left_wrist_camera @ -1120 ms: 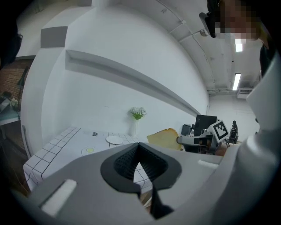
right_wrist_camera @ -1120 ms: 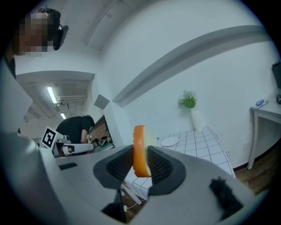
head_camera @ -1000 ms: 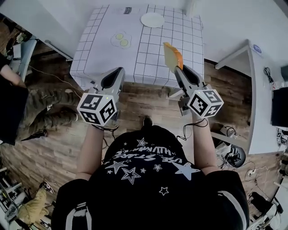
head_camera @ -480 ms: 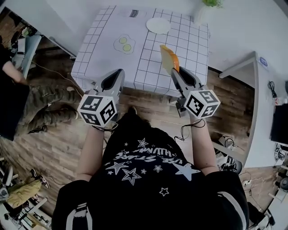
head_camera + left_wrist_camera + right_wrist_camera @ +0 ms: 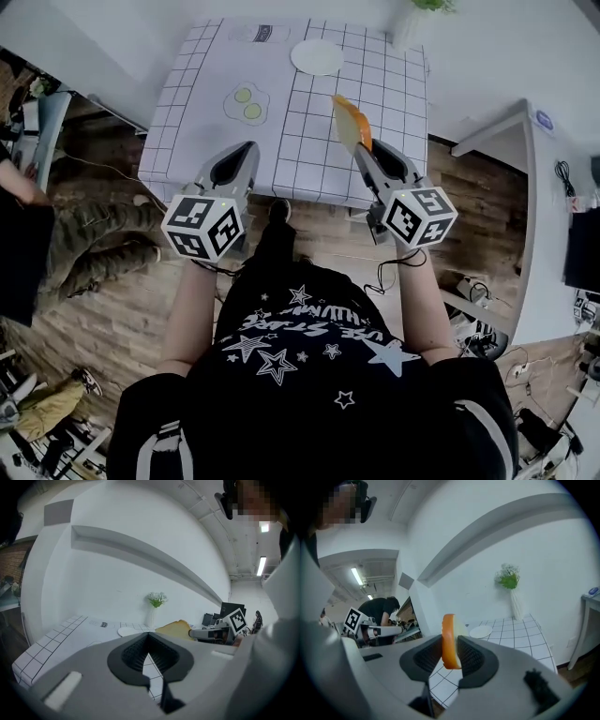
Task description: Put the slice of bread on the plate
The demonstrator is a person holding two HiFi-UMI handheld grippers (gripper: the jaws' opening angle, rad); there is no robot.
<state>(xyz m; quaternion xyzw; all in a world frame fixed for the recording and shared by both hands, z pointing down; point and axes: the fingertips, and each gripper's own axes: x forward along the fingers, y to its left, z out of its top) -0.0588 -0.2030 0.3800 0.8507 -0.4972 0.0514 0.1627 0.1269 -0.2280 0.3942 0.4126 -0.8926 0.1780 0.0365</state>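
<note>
"Where was the slice of bread with the orange-brown crust [image 5: 450, 641]?"

"Off the surface altogether. The right gripper [image 5: 364, 152] pinched it on edge between its jaws, most of the slice standing out beyond them, over the near half of the white, black-gridded surface [image 5: 394, 94]. The left gripper [image 5: 149, 641] had its jaws pressed together on nothing."

"How did the slice look likely to handle?"

"Light, and probably soft. A hard squeeze would likely have dented it, and a loose one might have let it tip or slide out. Gripping across the two flat faces near one end seemed the sensible hold, as the pads had something broad to bear on."

"And the small round white plate [image 5: 317, 57]?"

"Bare, at the far side of the surface, well apart from the slice."

"Anything in the way?"

"Mostly open grid. A flat fried-egg shape with two yellow-green yolks [image 5: 247, 101] lay off to the left, and a tall white vase of green sprigs [image 5: 512, 595] stood near the far right corner, beside the path rather than across it. Another person [image 5: 28, 216] was at the left, away from the surface."
</note>
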